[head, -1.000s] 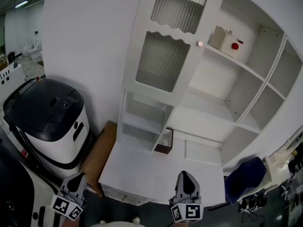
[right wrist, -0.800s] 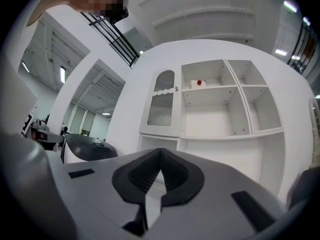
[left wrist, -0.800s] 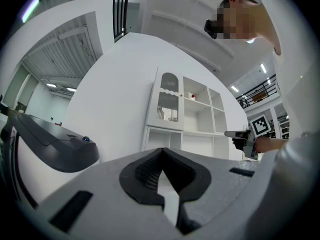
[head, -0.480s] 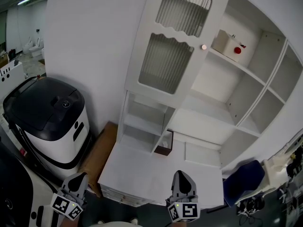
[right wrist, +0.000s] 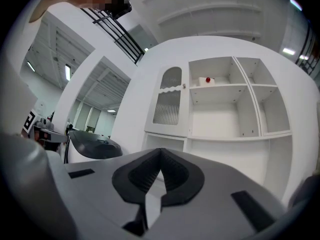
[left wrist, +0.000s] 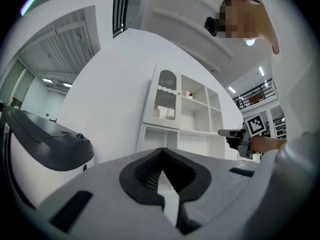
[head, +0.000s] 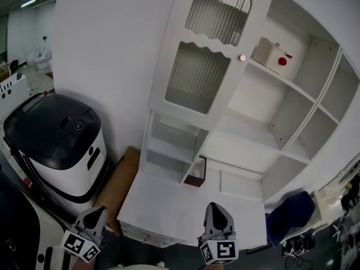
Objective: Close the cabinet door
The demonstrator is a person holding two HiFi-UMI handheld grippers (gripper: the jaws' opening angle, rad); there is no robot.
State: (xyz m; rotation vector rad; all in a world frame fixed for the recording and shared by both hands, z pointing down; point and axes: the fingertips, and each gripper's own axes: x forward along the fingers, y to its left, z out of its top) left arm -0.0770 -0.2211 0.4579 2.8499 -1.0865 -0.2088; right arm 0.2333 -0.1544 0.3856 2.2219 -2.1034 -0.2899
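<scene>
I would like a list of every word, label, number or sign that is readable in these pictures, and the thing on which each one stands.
No readable words or numbers anywhere.
Marker cubes on the left gripper and right gripper: black-and-white square patterns only, no letters.
The white box with a red button: no print visible.
The black-lidded white machine: marks on its front too small to read.

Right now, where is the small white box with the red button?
The white box sits upper right in the head view, on the cabinet's top shelf, just right of the round knob on the ribbed-glass door.
</scene>
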